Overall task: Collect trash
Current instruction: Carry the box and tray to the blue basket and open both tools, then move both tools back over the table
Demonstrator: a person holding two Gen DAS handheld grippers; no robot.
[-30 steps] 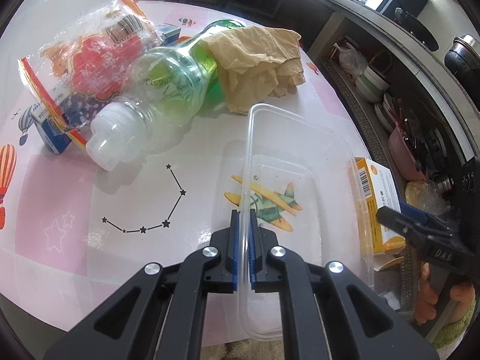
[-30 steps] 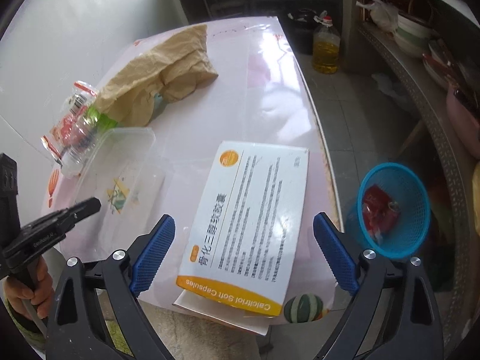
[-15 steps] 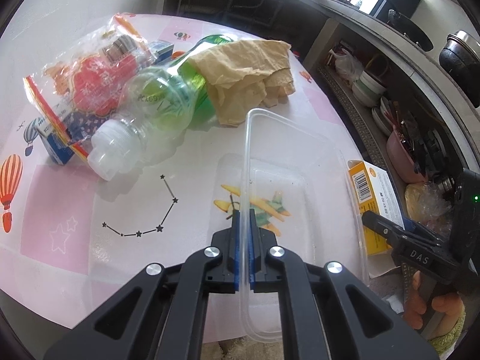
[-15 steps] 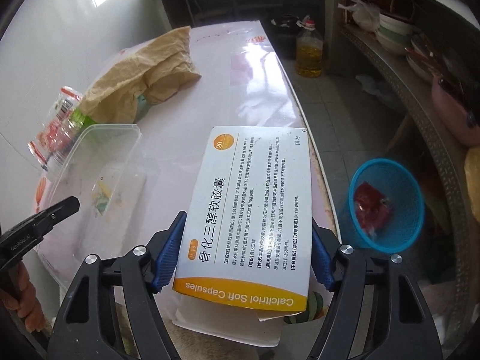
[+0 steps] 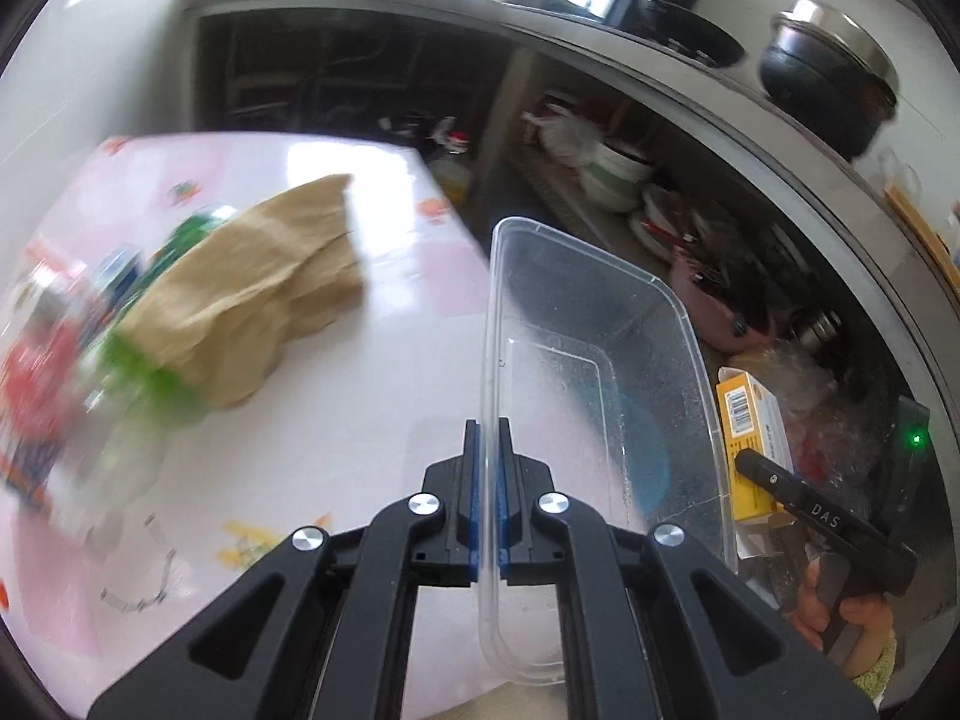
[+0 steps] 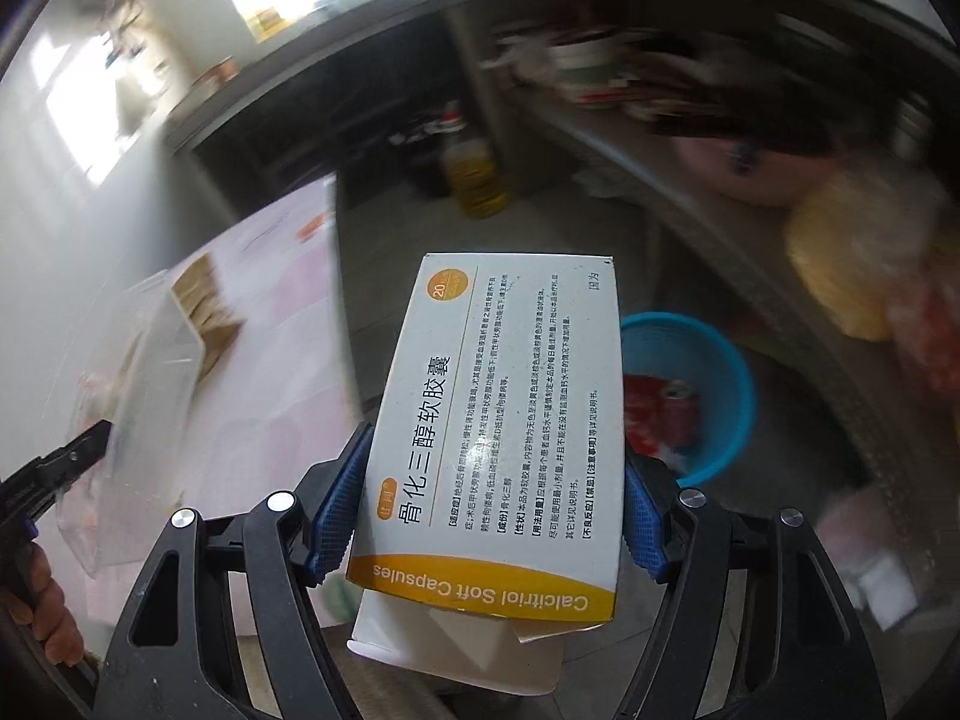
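Observation:
My left gripper [image 5: 487,450] is shut on the rim of a clear plastic container [image 5: 600,360], held in the air past the table's right edge. My right gripper [image 6: 498,483] is shut on a white-and-orange medicine box [image 6: 510,408], pads pressing both long sides, with a loose flap hanging below. The box hangs over the floor, to the left of a blue basket [image 6: 720,396] holding a red wrapper [image 6: 654,414]. A brown paper bag [image 5: 258,300], a green bottle [image 5: 144,372] and a snack wrapper [image 5: 36,372] lie blurred on the table [image 5: 372,408].
Open shelves with bowls [image 5: 618,174] and a pink tub [image 5: 720,312] run along the right wall. A yellow oil bottle [image 6: 474,174] stands on the floor beyond the table's end. A dark pot [image 5: 828,84] sits on the counter above. A hand [image 5: 840,618] grips the right tool.
The right gripper closed on the medicine box and lifted it off the table toward the basket. The left gripper raised the clear container and swung it right, off the table.

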